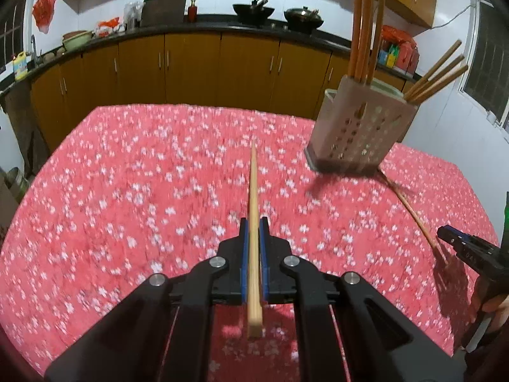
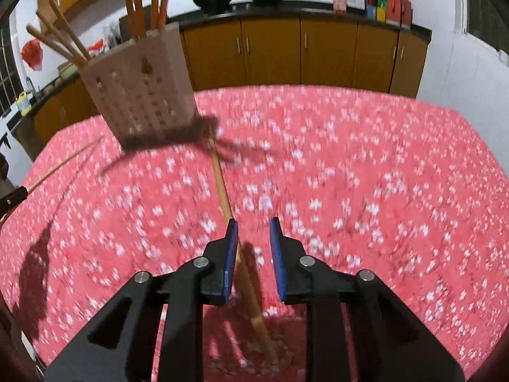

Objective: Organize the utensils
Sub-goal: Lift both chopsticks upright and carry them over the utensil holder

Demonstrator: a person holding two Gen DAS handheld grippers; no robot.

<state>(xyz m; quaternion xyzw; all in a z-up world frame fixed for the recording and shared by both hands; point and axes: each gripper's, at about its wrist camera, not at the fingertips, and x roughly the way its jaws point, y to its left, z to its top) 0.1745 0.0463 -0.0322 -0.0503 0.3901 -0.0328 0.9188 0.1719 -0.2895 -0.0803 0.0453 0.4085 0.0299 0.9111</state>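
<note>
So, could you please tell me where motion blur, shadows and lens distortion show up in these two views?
Left wrist view: the tablecloth is smeared by motion while the left hand-held gripper and its chopstick stay sharp; the utensil holder casts a dark shadow. Right wrist view: cloth and the chopstick on the table are blurred; the right hand-held gripper is crisp. Both: fisheye bends the cabinets, corners dark.

Parted right tongs [image 2: 253,232] straddle a chopstick [image 2: 222,187] on the tablecloth [image 2: 366,165].
</note>
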